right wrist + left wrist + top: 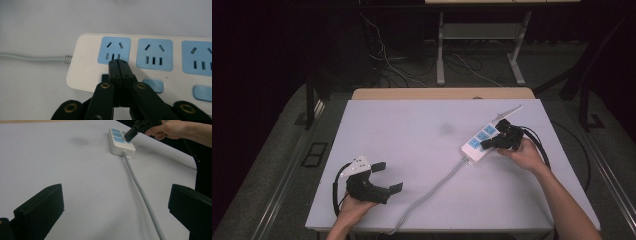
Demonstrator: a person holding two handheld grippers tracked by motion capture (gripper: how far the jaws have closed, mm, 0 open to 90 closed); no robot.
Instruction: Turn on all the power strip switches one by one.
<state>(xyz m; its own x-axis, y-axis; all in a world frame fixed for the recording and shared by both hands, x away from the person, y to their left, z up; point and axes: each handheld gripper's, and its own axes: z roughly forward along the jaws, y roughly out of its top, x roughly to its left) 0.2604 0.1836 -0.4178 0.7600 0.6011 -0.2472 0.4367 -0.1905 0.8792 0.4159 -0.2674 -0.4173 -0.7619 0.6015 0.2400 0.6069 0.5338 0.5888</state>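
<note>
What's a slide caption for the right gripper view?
Shut right gripper tip over the white power strip's end blue socket, near its switch button.

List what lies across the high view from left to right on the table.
Left hand-held gripper, open, then grey cable, then white power strip, then right hand-held gripper, shut, tips on the strip.

The right gripper (119, 62), jaws pressed together, rests its tip on the white power strip (85, 57) at the lower edge of the blue socket (113, 48) nearest the grey cord (32, 58).
</note>
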